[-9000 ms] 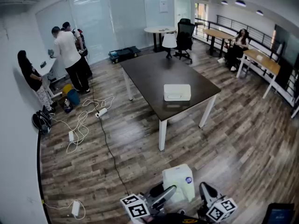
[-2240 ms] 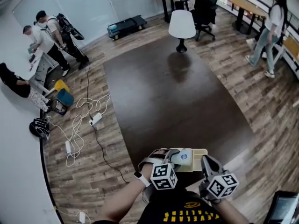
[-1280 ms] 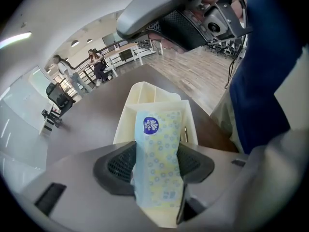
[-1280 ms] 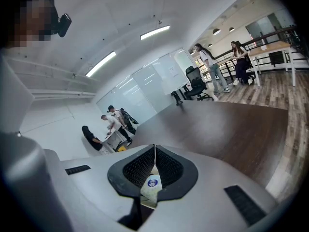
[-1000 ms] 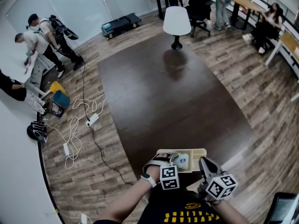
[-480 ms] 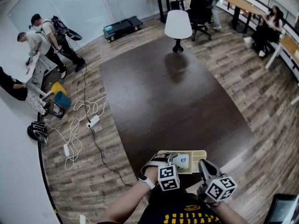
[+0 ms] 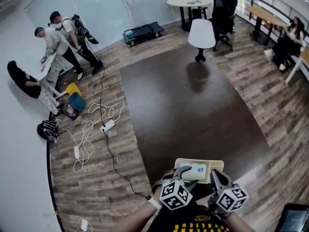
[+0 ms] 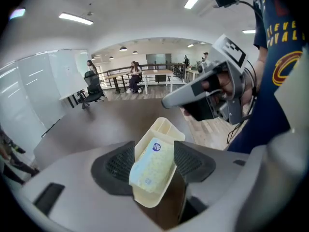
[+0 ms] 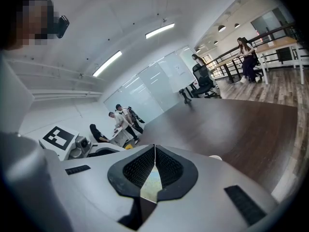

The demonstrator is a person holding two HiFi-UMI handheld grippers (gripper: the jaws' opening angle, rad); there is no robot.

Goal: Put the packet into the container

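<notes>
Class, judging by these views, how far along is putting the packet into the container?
Done: the packet lies in the container. In hand: nothing; the left tongs have just been opening, not gripping the packet seen between them. Left: only withdrawing, it seems.

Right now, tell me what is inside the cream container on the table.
A pale packet with a round blue mark lies inside the container, filling most of it. The container's floor beneath the packet is covered, so anything under it cannot be seen.
</notes>
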